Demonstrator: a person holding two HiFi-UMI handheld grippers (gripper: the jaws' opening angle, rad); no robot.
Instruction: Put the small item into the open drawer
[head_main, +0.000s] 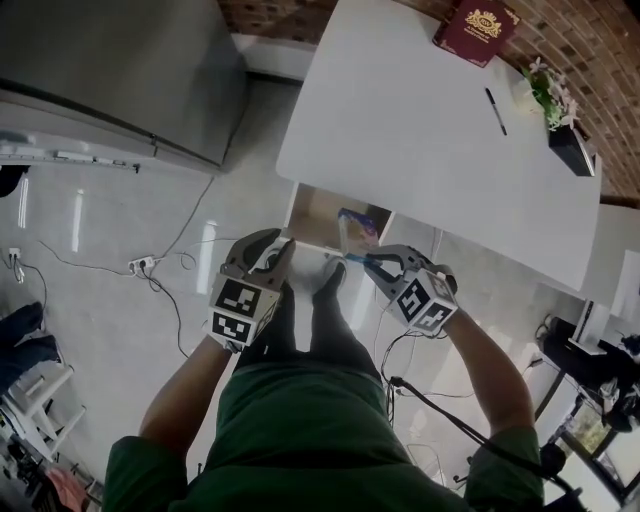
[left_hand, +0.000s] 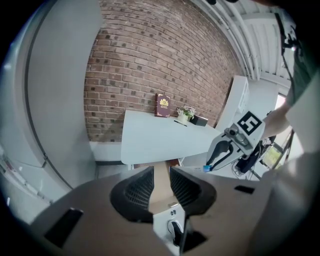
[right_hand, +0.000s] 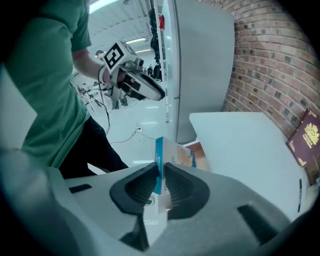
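Green short-sleeved shirt (head_main: 320, 445), dark trousers (head_main: 335, 330), black-and-white marker cubes (head_main: 238, 308)

In my feed, listed from the bottom edge up:

- left gripper (left_hand: 161, 175): black ribbed jaws apart, a brown surface (left_hand: 161, 186) showing through the gap
- white table (left_hand: 150, 139) against a brick wall (left_hand: 150, 60)
- on the table's far end: a maroon book (left_hand: 162, 105), a small plant (left_hand: 188, 113), a pen (left_hand: 180, 122)
- at the right: right gripper (left_hand: 210, 165), a blue small item (left_hand: 207, 169) at its tips
- at the left: grey cabinet (left_hand: 60, 100)
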